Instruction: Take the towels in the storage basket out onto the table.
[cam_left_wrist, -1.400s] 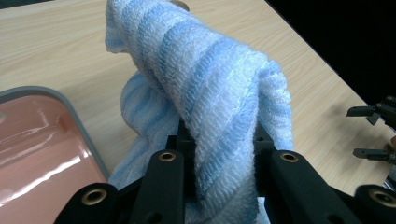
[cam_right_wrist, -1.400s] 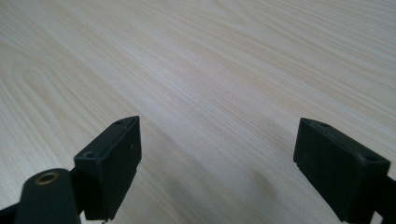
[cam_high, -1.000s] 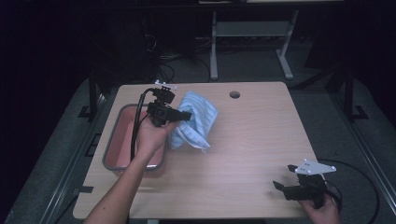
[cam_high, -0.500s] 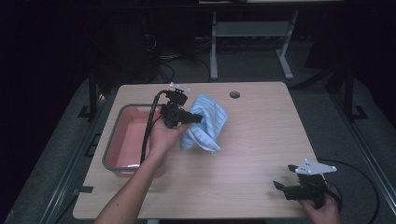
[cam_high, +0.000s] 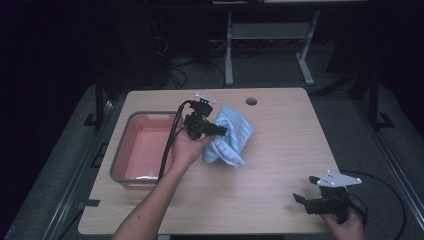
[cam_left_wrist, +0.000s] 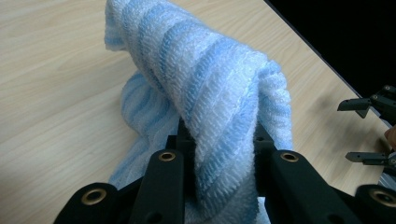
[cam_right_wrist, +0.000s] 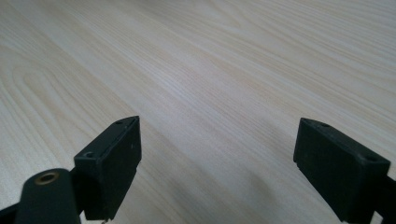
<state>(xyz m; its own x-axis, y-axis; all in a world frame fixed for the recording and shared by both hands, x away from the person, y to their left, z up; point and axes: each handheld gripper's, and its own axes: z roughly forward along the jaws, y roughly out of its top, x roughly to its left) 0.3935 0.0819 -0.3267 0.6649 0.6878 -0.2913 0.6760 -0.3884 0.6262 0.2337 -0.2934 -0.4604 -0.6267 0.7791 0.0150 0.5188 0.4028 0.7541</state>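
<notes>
Table (cam_high: 280, 165) of light wood, round hole (cam_high: 251, 101) near its far edge. Bin (cam_high: 120, 150) sits on the left part of the table: pink inside, grey rim, rectangular. Bin floor looks bare apart from a small pale glint near the front wall; can't tell what that is.

Towel (cam_high: 231, 137), blue and white striped, is just right of the bin, near the table's middle. Upper part is pinched and lifted, lower end sags to the tabletop and touches it. In the left gripper view the towel (cam_left_wrist: 210, 93) rises as a bunched fold between the two black jaws and drapes over them.

Left gripper (cam_high: 220, 131) is held above the table beside the bin's right wall, jaws pointing right, clamped tight on the towel fold. Cable (cam_high: 169, 145) trails from it across the bin.

Right gripper (cam_high: 300, 192) rests low at the near right corner, well apart from the towel, jaws wide apart with bare wood between them (cam_right_wrist: 217, 154).
</notes>
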